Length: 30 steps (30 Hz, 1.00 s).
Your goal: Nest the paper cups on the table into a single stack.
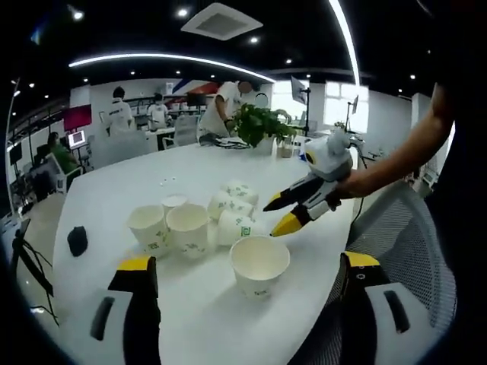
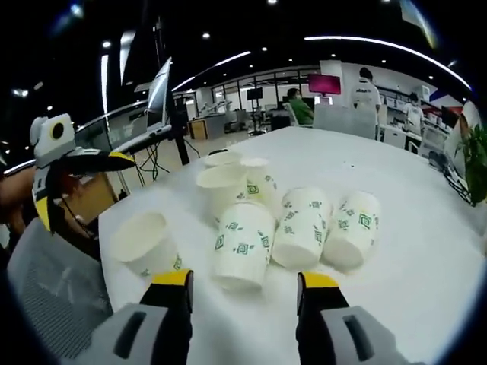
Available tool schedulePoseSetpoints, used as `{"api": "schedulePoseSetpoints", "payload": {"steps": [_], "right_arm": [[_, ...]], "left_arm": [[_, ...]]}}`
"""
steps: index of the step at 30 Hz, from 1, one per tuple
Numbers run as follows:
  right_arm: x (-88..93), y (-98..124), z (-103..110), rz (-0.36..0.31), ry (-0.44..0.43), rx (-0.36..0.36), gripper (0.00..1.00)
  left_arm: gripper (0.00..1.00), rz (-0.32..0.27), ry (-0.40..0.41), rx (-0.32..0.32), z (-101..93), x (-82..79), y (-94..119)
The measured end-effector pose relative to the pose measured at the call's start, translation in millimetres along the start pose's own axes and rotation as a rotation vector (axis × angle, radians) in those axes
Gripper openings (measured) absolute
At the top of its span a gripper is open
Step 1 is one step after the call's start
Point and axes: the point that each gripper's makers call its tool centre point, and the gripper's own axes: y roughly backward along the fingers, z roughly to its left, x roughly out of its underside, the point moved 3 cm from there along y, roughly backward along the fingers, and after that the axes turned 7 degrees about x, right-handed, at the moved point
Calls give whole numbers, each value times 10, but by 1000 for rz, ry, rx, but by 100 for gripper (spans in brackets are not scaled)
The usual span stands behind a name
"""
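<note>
**Paper cups scattered on white tabletop as two hand-held tools close in**

Several paper cups sit grouped near the edge of a white tabletop (image 1: pixel 114 190) in an open-plan office. In the left gripper view, an upright cup (image 1: pixel 259 265) stands alone nearest the camera, open mouth up, between the spread jaws of the left tool (image 1: pixel 247 293), which holds nothing. Behind it stand two more upright cups (image 1: pixel 167 226) side by side, with a smaller one just beyond them, and a cluster of tipped cups (image 1: pixel 234 209) lying on their sides. The right tool (image 1: pixel 283 213), held by a person's hand (image 1: pixel 358 182), reaches in from the right, its yellow-tipped jaws parted and pointing at the tipped cluster without touching it. A small black object (image 1: pixel 77 240) lies apart on the tabletop.

In the right gripper view, that tool's jaws stand apart and empty just short of three cups lying on their sides (image 2: pixel 300 228). One upright cup (image 2: pixel 146 243) stands to the left. A potted plant (image 1: pixel 259 125) sits at the far end, with people working beyond.
</note>
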Motion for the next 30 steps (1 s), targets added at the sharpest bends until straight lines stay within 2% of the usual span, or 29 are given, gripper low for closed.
{"api": "schedulePoseSetpoints", "payload": {"steps": [15,30], "right_arm": [[32,-244,37,38,-61,-3,46],[52,-353,76,83,-36,-10,39]], "left_arm": [[99,-2,32,-23,15,45,27],[95,5,58,-54,28,103,58]]}}
